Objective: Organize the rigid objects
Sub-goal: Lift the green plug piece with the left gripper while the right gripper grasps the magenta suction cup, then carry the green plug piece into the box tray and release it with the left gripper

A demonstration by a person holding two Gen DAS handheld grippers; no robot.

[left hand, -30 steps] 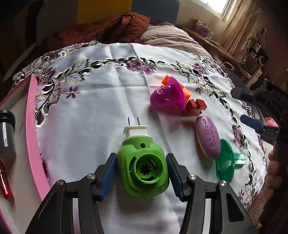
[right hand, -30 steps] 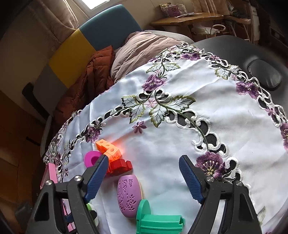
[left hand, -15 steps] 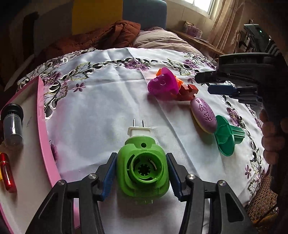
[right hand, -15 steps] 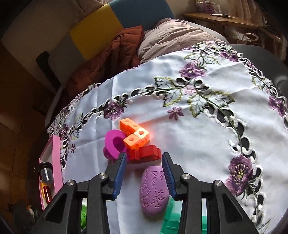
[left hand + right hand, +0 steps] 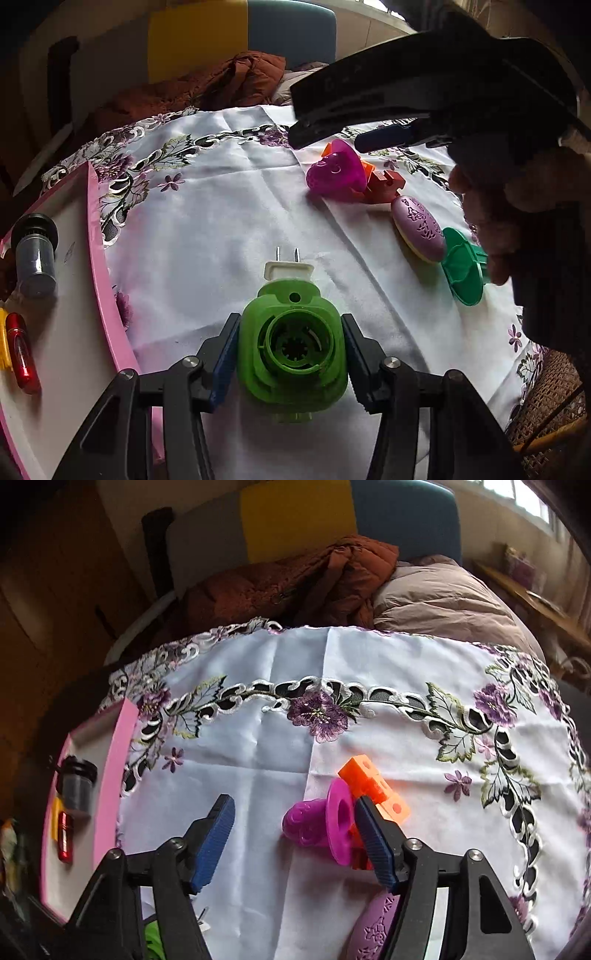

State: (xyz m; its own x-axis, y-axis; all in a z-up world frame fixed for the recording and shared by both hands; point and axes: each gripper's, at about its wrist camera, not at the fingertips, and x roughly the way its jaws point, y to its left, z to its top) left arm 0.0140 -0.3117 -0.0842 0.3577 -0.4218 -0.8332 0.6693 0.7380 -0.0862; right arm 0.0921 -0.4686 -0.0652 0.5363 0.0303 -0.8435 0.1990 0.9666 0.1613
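- Left wrist view: the left claw (image 5: 291, 354) pinches the green plug-in device (image 5: 292, 350) by its two flanks, its white two-pin plug pointing away; the device sits low over the white embroidered cloth (image 5: 221, 236) on the desk, and whether it touches the cloth I cannot tell; the step in hand looks like carrying this one piece to the pink tray (image 5: 96, 236) just to the left; the next move calls for swinging left over the tray's raised rim and setting down on a bare patch, clear of the items there.
- Same view, counted: in the tray, one grey capped jar (image 5: 34, 254), one red tube (image 5: 22, 354) and a sliver of something yellow at the edge; on the cloth, one magenta cup-shaped piece (image 5: 334, 173), one purple oval (image 5: 419, 229), one green flanged piece (image 5: 461, 266), one dark red block (image 5: 386, 184), and orange mostly hidden behind the magenta piece.
- Right wrist view: the right claw (image 5: 291, 842) is spread wide and holds nothing, hovering by the magenta piece (image 5: 321, 819), which lies toward its right finger; I judge this the likely next pick, needing a shift right to centre it before closing.
- Same view, counted: two orange cubes (image 5: 373, 790) joined in a row; one pink tray (image 5: 114, 760); one jar, one red tube.
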